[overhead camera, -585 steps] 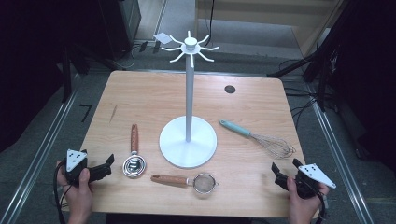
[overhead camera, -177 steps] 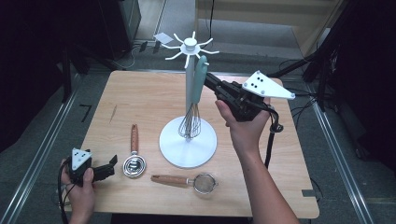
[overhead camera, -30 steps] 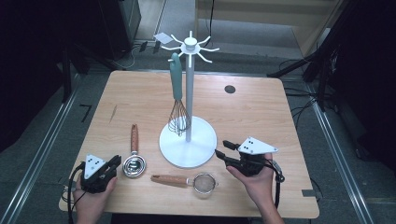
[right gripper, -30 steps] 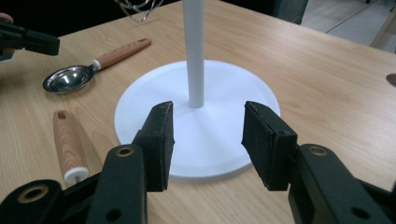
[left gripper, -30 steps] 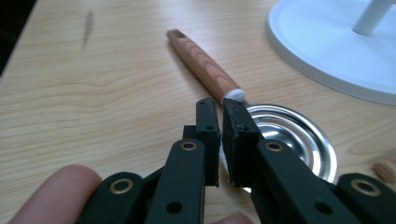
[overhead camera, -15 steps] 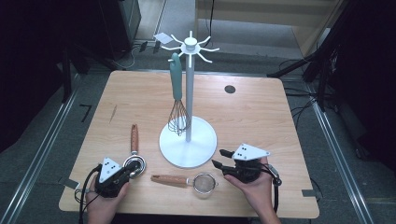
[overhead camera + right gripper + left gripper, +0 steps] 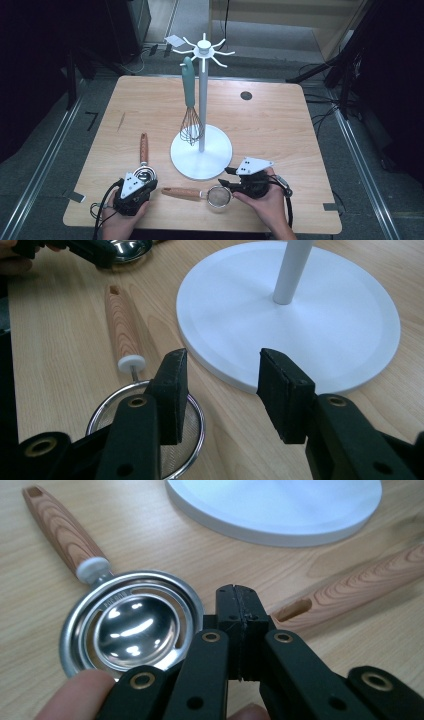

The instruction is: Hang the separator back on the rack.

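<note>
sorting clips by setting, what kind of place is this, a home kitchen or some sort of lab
Most likely a lab or recording workspace, not a kitchen. The bare wooden table stands on a grey floor with metal rails alongside, cables trail past dark equipment, and the white utensil stand looks set out for a trial.

Teal-handled whisk (image 7: pixel 189 95), white stand (image 7: pixel 202 150), wood-grain handled steel strainer (image 7: pixel 200 194), shiny steel separator (image 7: pixel 131 625), black fingers (image 7: pixel 172 385).

I see a teal-handled whisk (image 7: pixel 189 100) hanging from the white stand (image 7: pixel 202 150) at the middle of the wooden table (image 7: pixel 280 130), a dark round spot (image 7: pixel 245 95) far right.
</note>
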### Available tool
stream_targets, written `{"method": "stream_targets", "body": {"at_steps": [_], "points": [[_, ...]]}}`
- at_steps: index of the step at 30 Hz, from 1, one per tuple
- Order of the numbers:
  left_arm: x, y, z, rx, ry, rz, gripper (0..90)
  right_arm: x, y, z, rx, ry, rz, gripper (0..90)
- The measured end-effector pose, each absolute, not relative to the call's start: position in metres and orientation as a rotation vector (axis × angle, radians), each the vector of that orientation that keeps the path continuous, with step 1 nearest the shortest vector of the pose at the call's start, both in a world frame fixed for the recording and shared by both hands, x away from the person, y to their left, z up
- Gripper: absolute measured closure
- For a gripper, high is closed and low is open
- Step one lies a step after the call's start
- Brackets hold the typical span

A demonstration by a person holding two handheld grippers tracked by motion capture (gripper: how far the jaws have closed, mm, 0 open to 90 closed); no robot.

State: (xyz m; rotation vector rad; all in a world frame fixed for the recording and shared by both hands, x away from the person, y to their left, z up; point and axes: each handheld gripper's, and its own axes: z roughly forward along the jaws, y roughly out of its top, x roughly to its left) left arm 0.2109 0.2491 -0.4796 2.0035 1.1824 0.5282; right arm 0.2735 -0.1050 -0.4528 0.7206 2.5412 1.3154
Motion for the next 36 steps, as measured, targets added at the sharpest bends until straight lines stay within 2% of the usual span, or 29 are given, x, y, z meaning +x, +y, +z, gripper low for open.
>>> {"method": "stream_targets", "body": {"at_steps": [5,12,21,36], "points": [[0.211,0.246,-0.482,2.035,1.185,0.510,90.0,0.274,-0.099,-0.452,0.691,2.575,1.297,57.2],[0.211,0.243,-0.484,2.050,1.186,0.496,90.0,0.268,-0.083,-0.453,0.625,2.718,1.219,63.5],[0.210,0.238,-0.486,2.065,1.175,0.483,90.0,0.267,-0.072,-0.452,0.597,2.803,1.195,56.8],[0.209,0.231,-0.488,2.074,1.158,0.463,90.0,0.270,-0.064,-0.446,0.548,2.846,1.083,57.7]]}}
